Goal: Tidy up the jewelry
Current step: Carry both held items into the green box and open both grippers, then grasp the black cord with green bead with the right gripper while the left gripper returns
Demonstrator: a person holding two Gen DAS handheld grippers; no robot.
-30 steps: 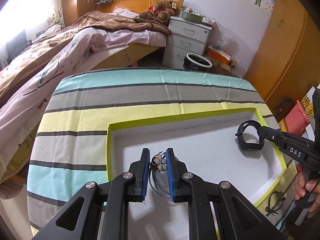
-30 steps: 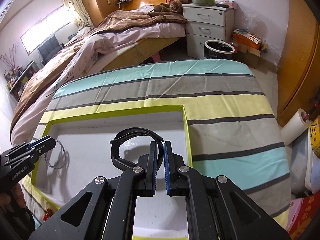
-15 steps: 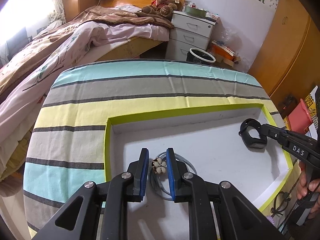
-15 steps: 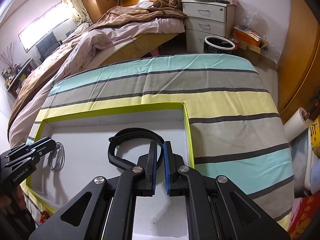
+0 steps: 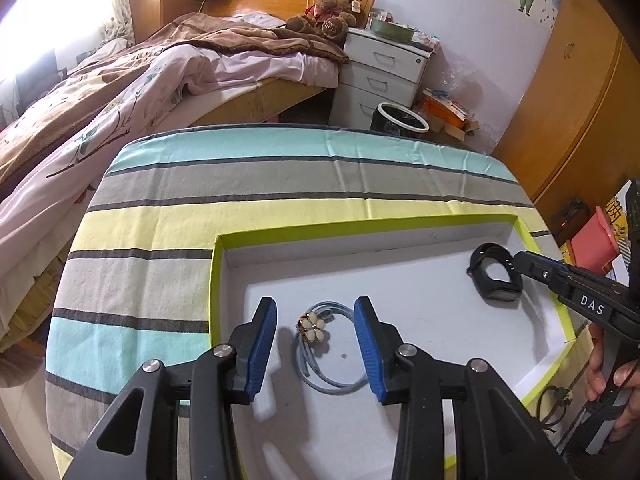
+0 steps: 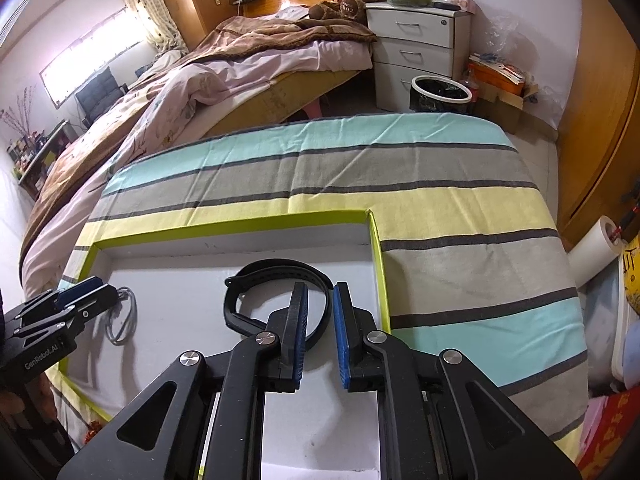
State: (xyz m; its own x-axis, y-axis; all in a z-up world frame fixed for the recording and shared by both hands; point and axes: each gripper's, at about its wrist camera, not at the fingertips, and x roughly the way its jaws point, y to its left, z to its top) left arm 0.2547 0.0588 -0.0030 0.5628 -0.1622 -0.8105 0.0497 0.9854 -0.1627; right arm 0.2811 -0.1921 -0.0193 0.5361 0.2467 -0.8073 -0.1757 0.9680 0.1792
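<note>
place: home bedroom | evidence: unmade bed (image 5: 160,80), teddy bear (image 5: 326,20), probably nightstand drawers (image 6: 416,40)

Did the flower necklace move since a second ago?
Yes. The flower necklace was pinched up between the left gripper pads; those jaws are opening, and it now lies flat on the white tray floor, lower than before against the tray's back wall.

I had the left gripper (image 5: 316,344) angled downward, its jaws opening, the blue pads (image 5: 262,350) standing apart with nothing pressed between them. The right gripper (image 6: 320,338) pointed down at a like slant, its jaws opening too, only a narrow gap between the pads. In the left wrist view my right hand (image 5: 612,384) showed at the edge, fingers wrapped round the handle.
</note>
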